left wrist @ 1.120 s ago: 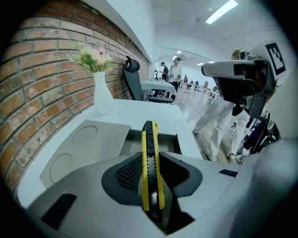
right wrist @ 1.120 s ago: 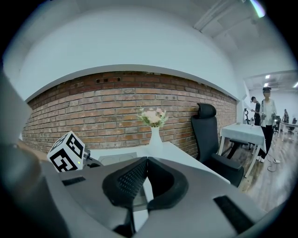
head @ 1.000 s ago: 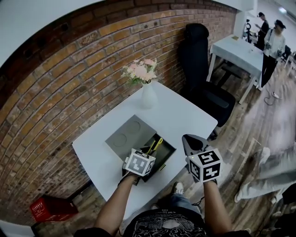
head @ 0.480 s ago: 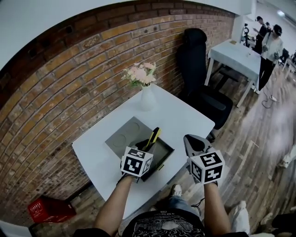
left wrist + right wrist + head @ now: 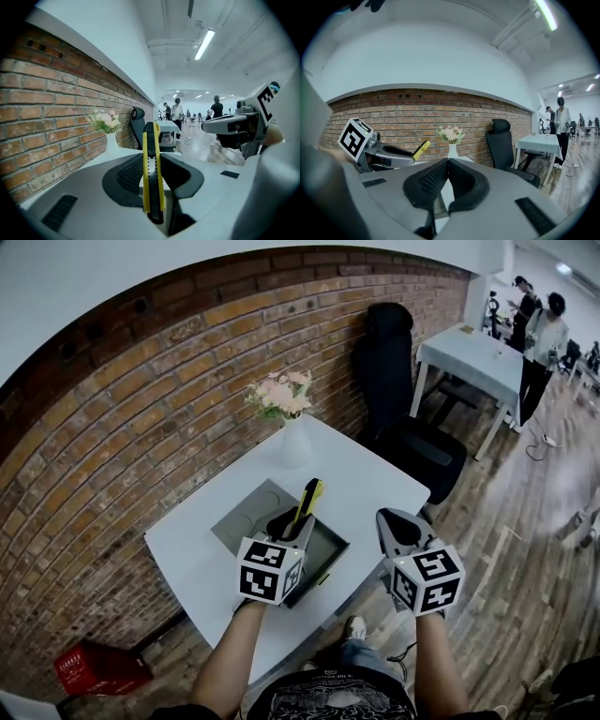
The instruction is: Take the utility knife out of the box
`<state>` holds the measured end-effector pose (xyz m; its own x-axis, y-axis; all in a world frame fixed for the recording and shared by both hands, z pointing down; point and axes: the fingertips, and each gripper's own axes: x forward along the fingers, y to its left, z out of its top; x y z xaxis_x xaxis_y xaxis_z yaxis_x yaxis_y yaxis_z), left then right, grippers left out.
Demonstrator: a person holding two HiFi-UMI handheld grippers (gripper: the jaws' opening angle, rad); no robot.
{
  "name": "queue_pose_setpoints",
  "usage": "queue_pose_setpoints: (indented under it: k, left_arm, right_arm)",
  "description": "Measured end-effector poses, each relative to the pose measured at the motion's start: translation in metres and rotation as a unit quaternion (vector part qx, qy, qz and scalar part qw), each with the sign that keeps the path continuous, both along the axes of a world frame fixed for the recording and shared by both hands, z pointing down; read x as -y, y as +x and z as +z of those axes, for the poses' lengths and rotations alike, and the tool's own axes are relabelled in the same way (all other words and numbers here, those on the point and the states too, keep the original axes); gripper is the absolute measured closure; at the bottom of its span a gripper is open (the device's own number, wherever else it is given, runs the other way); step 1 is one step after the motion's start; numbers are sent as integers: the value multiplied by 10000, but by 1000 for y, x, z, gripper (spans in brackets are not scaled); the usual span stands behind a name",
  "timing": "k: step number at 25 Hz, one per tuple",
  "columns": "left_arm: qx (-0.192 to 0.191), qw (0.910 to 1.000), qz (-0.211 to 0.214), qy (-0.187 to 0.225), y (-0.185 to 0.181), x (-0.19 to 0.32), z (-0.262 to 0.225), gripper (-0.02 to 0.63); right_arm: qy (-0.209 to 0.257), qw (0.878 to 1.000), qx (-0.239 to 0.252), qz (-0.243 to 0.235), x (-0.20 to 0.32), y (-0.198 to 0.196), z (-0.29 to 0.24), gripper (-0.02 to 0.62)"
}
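Observation:
My left gripper (image 5: 292, 520) is shut on a yellow and black utility knife (image 5: 307, 498), which stands nearly upright above the dark open box (image 5: 334, 547). In the left gripper view the knife (image 5: 151, 173) is clamped between the two dark pads and sticks out past them. The box's grey lid (image 5: 246, 517) lies flat to its left on the white table (image 5: 366, 479). My right gripper (image 5: 399, 520) hovers off the table's near right edge, and its pads (image 5: 436, 180) are pressed together with nothing between them. From there I see the knife's tip (image 5: 423, 147).
A white vase of pink flowers (image 5: 292, 440) stands at the table's far side by the brick wall. A black office chair (image 5: 412, 427) sits to the right. Another white table (image 5: 478, 352) and standing people (image 5: 544, 334) are further off. A red crate (image 5: 98, 667) lies on the floor.
My left gripper has risen with the knife, lifting it up out of the box and tilting it more upright. My right gripper has risen a little.

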<state>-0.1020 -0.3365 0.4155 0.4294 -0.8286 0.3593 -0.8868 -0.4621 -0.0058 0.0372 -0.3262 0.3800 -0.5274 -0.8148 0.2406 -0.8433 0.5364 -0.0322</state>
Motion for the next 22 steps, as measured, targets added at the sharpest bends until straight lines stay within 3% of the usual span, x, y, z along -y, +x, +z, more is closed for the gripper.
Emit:
queue_pose_setpoints:
  k: [13, 22]
  left_arm:
    - [-446, 9936, -118, 1033, -8, -13, -57, 479]
    - [-521, 9923, -251, 1095, -20, -15, -55, 477]
  right_arm:
    - [403, 9990, 112, 180, -7, 3, -35, 577]
    - [458, 9988, -39, 172, -8, -5, -35, 577]
